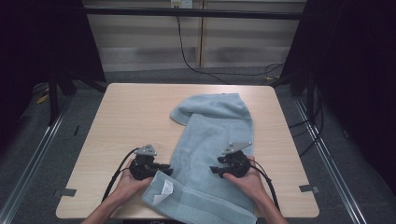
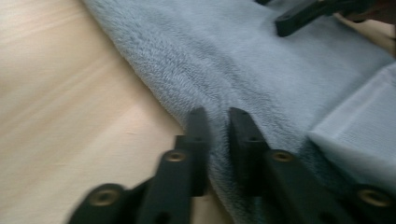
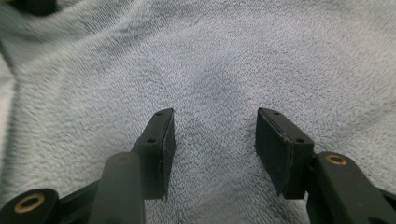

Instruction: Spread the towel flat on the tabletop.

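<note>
Two tongs are seen over the towel (image 1: 212, 140) on the bench (image 1: 130, 116): left tongs (image 2: 218, 116) narrow at its edge, right tongs (image 3: 215, 128) wide, nothing gripped, with the high view alone revealing its folded far end.

Left tool (image 1: 164, 169) jaws narrowly parted; right tool (image 1: 214, 171) jaws wide apart; tips face inward.

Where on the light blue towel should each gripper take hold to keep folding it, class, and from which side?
Grip the towel at its long edges near the person. The left gripper comes in from the bare table side, where the towel's edge lies exposed; its jaws stand narrowly apart there. The right gripper hovers open over the flat middle and would do better at the right-hand edge.
</note>
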### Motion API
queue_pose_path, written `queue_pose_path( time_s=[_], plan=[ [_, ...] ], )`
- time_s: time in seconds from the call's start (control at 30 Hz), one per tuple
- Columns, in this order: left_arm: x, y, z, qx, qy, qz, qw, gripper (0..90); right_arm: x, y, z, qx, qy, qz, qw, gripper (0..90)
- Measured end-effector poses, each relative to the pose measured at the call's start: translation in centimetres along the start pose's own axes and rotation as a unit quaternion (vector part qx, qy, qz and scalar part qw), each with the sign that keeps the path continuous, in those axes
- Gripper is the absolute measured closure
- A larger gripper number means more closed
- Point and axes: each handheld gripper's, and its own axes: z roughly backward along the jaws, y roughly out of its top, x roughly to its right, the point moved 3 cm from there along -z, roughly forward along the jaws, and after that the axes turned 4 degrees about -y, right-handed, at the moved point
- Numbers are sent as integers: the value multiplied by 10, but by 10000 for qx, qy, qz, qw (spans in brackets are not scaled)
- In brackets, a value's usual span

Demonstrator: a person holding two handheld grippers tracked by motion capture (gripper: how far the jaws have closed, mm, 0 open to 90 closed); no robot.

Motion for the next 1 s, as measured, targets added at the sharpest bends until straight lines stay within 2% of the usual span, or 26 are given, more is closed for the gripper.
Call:
queue_pose_path(
  time_s=[0.03,0.07,0.13,0.17,0.23,0.27,0.33,0.37,0.4,0.43,0.5,0.57,0.63,0.7,0.83,0.87,0.93,1.0],
  plan=[
    [5,1,2,83,-78,-34,9999,835,-4,-1,1,-5,-93,78,9999,481],
    [10,4,6,198,-189,-92,9996,845,-8,-3,2,-24,-65,96,9999,486],
    [26,11,11,393,-526,-191,9977,850,-15,-5,4,10,99,48,9999,496],
    [31,12,10,410,-574,-237,9972,852,-20,-6,5,42,263,16,9996,502],
    [44,13,3,322,-746,-358,9961,852,-27,-8,7,38,394,46,9992,534],
    [50,14,-1,249,-807,-457,9954,852,-31,-9,7,37,398,149,9991,571],
    [61,15,-10,154,-1018,-480,9935,850,-37,-10,9,20,348,284,9990,668],
    [64,15,-14,64,-1097,-522,9926,847,-38,-10,9,-4,324,330,9989,763],
    [66,15,-17,-9,-1180,-529,9916,838,-38,-10,10,-31,358,312,9989,807],
    [67,14,-19,-8,-1179,-539,9916,814,-38,-10,10,-66,422,275,9987,829],
    [65,13,-18,47,-1266,-471,9908,754,-34,-10,14,-114,398,255,9988,848],
    [58,14,-11,176,-1163,-355,9924,696,-29,-11,21,-85,325,85,9994,848],
    [49,14,-4,297,-1079,-181,9936,683,-23,-14,29,-13,272,1,9996,847],
    [41,11,-2,238,-900,-83,9956,675,-17,-21,35,22,258,-126,9996,844],
    [32,5,0,272,-755,92,9967,642,-16,-26,32,-88,176,-96,9998,838],
    [28,5,2,321,-614,117,9975,631,-17,-26,31,-138,155,-55,9998,838],
    [19,6,5,474,-538,343,9968,631,-16,-26,32,-233,90,3,9997,830],
    [11,8,6,502,-433,398,9970,632,-15,-27,34,-269,58,-74,9996,822]
  ],
)
